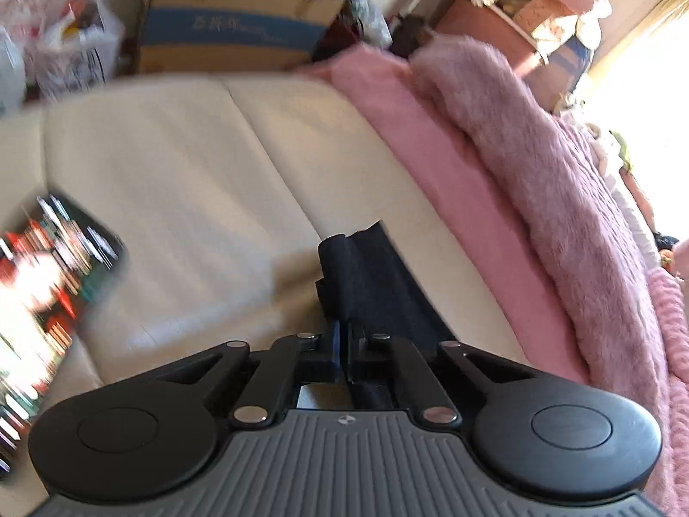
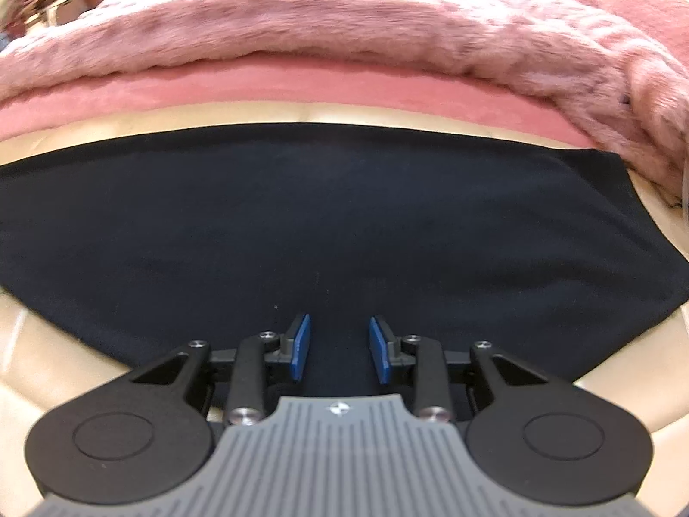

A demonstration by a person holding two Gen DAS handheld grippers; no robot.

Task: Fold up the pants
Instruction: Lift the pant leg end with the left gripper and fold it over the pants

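The pants are dark navy cloth. In the left wrist view my left gripper [image 1: 343,344] is shut on an end of the pants [image 1: 366,275], which sticks up bunched beyond the blue pads, held above the cream sofa [image 1: 193,181]. In the right wrist view the pants [image 2: 323,215] lie flat and wide across the sofa seat [image 2: 26,353]. My right gripper [image 2: 340,344] is open just above the near part of the cloth, with its blue pads [image 2: 300,347] apart and nothing between them.
A fuzzy pink blanket [image 1: 538,163] lies along the sofa's back, also in the right wrist view [image 2: 344,30]. A cardboard box [image 1: 232,21] and plastic bags [image 1: 64,43] stand behind the sofa. A blurred patterned item [image 1: 47,284] lies at the left.
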